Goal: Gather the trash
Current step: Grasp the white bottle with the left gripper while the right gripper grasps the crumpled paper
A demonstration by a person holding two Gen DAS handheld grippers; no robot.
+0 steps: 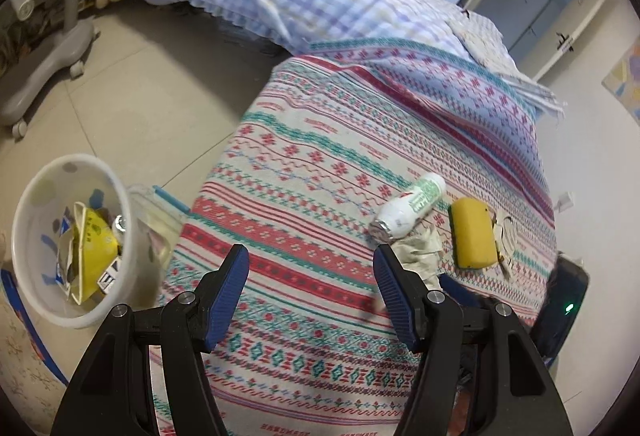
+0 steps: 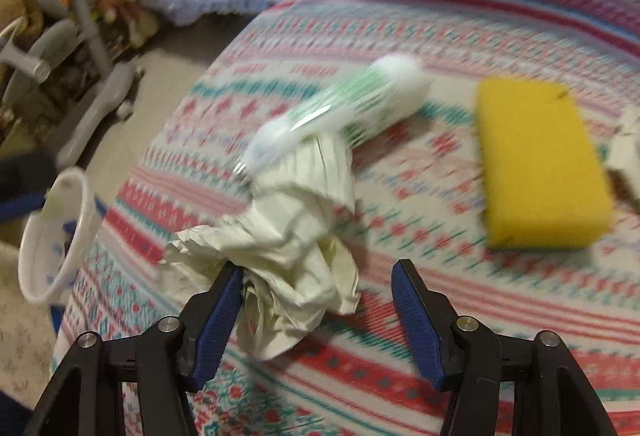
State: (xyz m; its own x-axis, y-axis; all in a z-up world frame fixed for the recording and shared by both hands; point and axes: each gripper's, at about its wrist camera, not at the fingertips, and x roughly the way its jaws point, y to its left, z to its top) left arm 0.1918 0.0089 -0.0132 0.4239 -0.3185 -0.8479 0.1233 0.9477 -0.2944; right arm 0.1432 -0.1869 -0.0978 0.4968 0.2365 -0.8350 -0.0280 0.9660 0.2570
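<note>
The left wrist view is showing what the right one barely catches: a white bin (image 1: 60, 236) standing on the floor just beside the bed's edge, holding a yellow wrapper (image 1: 94, 248) and other scraps, with open tile beyond. The left gripper (image 1: 310, 262) is hanging spread wide over the patterned bedspread (image 1: 300, 163), its 2 fingers holding nothing. The right wrist view, blurred, is showing the crumpled paper (image 2: 296, 232) up close, lying against the left finger of the right gripper (image 2: 316, 276), whose fingers are parted and not closed on it. Touching the paper's far side is lying a white and green bottle (image 2: 352, 103); a yellow sponge (image 2: 540, 163) is sitting apart to the right. The bin's rim (image 2: 52, 236) is showing at the left.
</note>
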